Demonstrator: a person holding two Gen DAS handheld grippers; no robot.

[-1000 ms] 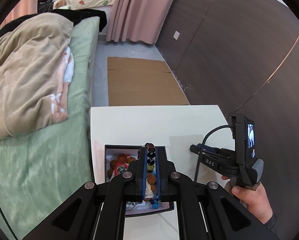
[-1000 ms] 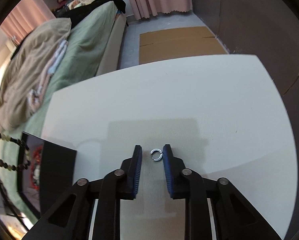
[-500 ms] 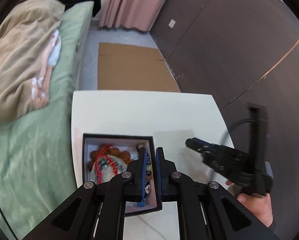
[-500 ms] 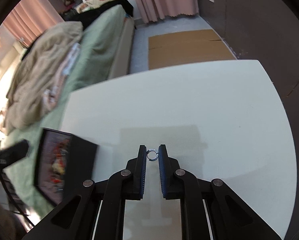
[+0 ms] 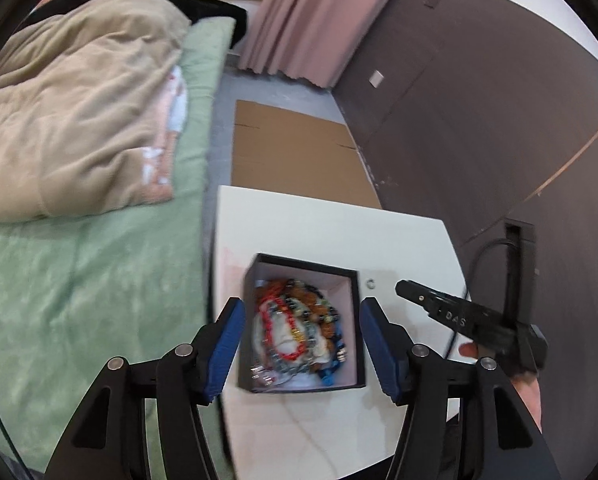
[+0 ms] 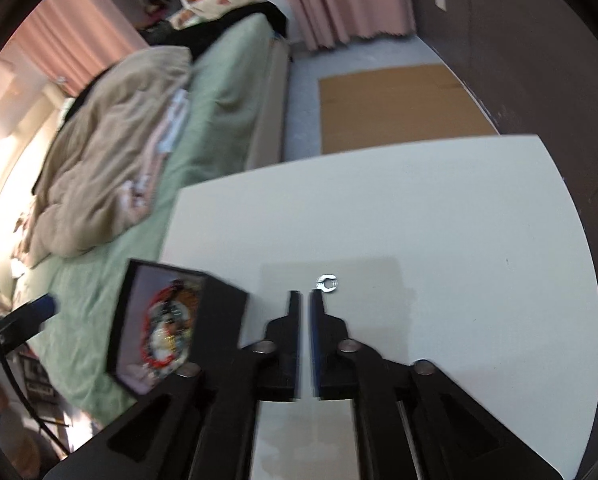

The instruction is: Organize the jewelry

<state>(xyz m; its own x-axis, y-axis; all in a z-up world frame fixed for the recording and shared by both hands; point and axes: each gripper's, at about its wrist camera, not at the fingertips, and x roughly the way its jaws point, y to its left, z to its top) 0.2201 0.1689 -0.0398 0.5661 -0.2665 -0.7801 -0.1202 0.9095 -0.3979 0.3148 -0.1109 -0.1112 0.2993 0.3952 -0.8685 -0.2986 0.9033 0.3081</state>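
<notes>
Right of the box (image 5: pixel 357 320): ring (image 6: pixel 328 282) on table (image 6: pixel 459 220).
Ring just beyond-right of right gripper (image 6: pixel 305 298), jaws narrow, just opening, empty; left gripper (image 5: pixel 301 322) wide, just opened, over box.

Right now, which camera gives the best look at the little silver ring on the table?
The right wrist view: the ring lies sharp on the white table, its gap visible. The left wrist view shows only a tiny speck beside the box.

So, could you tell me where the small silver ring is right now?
The ring lies on the white table, just right of the right gripper tips and right of the black box.
</notes>
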